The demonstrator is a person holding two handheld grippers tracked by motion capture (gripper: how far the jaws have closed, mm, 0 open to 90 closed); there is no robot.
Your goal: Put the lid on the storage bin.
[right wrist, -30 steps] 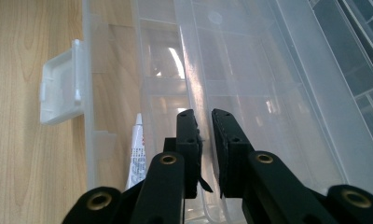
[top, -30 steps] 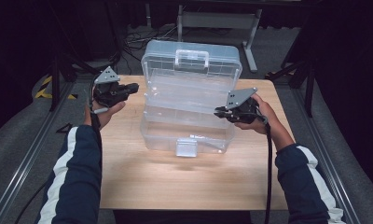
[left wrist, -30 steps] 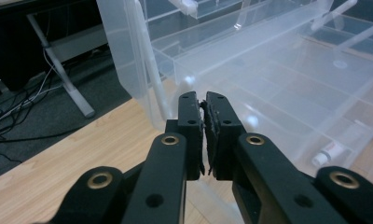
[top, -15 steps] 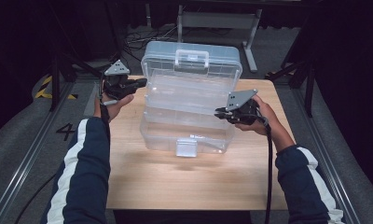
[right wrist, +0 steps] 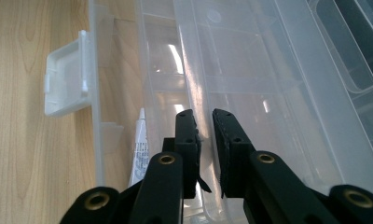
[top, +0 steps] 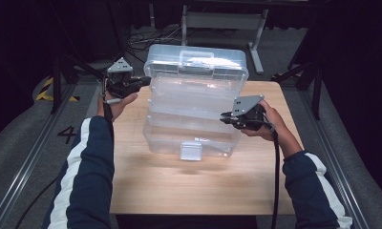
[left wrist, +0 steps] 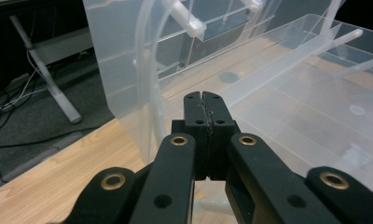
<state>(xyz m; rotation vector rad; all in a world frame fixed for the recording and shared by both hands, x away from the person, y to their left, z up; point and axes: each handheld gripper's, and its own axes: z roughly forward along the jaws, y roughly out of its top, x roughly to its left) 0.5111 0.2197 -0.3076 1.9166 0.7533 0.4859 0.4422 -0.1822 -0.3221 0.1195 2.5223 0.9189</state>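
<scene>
2 grippers flank a clear plastic organiser box (top: 194,109) standing open at the middle of the wooden table (top: 203,186). On the left gripper (left wrist: 204,100), the jaws are pressed fully together, empty, just beside the raised lid (top: 196,62). The right gripper (right wrist: 204,119) has its jaws a narrow slit apart, straddling a thin tray wall (right wrist: 194,93); whether they pinch it I cannot tell. Beside them lies a small white tube (right wrist: 139,149), and the front latch (right wrist: 65,77) sits further left.
</scene>
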